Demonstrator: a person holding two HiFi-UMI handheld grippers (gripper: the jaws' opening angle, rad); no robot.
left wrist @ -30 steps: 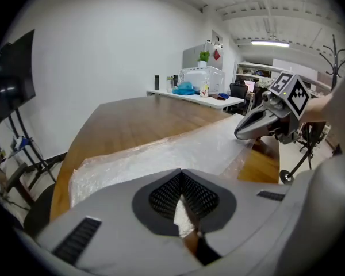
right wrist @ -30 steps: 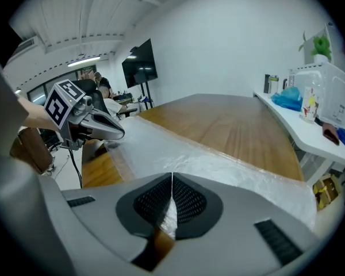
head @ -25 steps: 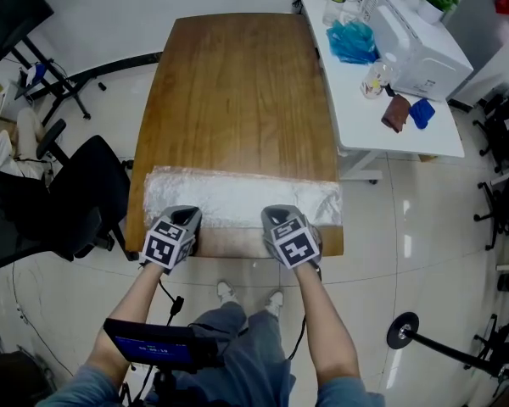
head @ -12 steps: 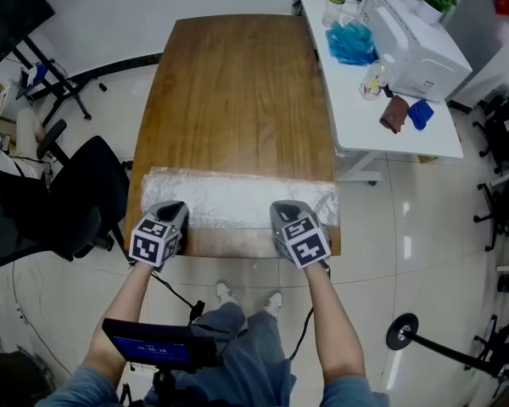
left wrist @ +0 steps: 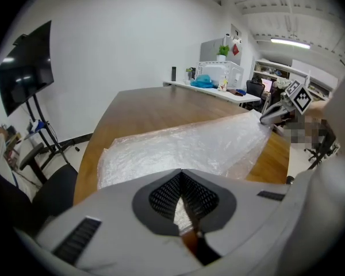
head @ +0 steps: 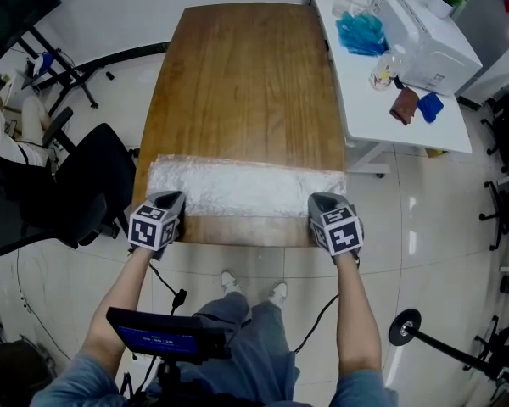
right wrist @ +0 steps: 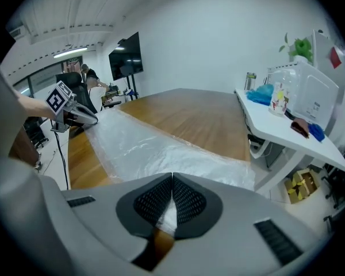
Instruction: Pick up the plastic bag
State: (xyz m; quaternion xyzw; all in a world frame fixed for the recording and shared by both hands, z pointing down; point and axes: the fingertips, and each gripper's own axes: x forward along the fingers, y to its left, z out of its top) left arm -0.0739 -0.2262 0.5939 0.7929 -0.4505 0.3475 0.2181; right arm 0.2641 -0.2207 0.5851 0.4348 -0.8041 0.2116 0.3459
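Note:
The clear plastic bag (head: 246, 189) lies spread flat across the near end of the wooden table (head: 246, 83). My left gripper (head: 170, 200) is at the bag's near left corner and my right gripper (head: 322, 202) at its near right corner. In the left gripper view the left gripper (left wrist: 181, 173) has its jaws closed, with the bag's film (left wrist: 190, 145) pinched between the pads. The right gripper view shows the right gripper (right wrist: 172, 176) shut on the bag's edge (right wrist: 144, 145) in the same way. The bag rests on the wood between them.
A white side table (head: 407, 130) stands to the right with a white appliance (head: 428, 36), a blue bundle (head: 362, 32) and small items. A black office chair (head: 59, 197) sits at the left. The person's feet (head: 250, 287) are under the table's near edge.
Both grippers have slid apart along the bag's near edge, the right one farther to the right corner and the left one to the left corner. The bag looks stretched wider.

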